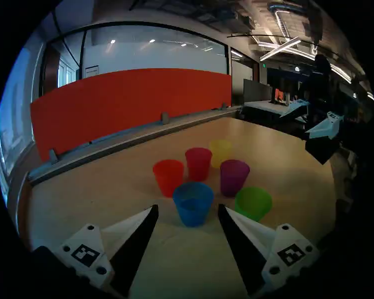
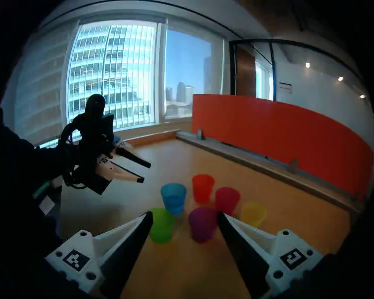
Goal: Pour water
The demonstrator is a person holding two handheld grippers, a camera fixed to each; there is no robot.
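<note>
In the left gripper view, the left gripper (image 1: 187, 206) is nearest, its two white fingers spread wide with nothing between them. Just past their tips the blue cup (image 1: 193, 204) stands upright on the pale wooden table (image 1: 87, 199). Its inside looks a darker blue, though I cannot tell whether that is water. The green cup (image 1: 253, 202) is beside it to the right. Behind these stand the orange cup (image 1: 168, 176) and the purple cup (image 1: 234, 177), then the red cup (image 1: 198, 163), with the yellow cup (image 1: 220, 152) farthest. All six are upright and clustered close together (whether any of them touch is unclear), and nothing shows what they hold.

The right gripper (image 2: 183, 214) is also spread and holds nothing. In its own view the green and purple cups are the nearest of the cluster.

The right gripper view catches the left gripper (image 2: 146, 173) from the side, held above the table by a dark sleeve (image 2: 32, 159) to the left of the cups. Beyond it is a large window (image 2: 117, 74) with towers outside.

The left gripper view instead looks across to the right gripper at the table's far right edge, then to desks (image 1: 277, 104) and ceiling lights (image 1: 281, 47). An orange partition (image 1: 132, 102) runs along the table's far side.
</note>
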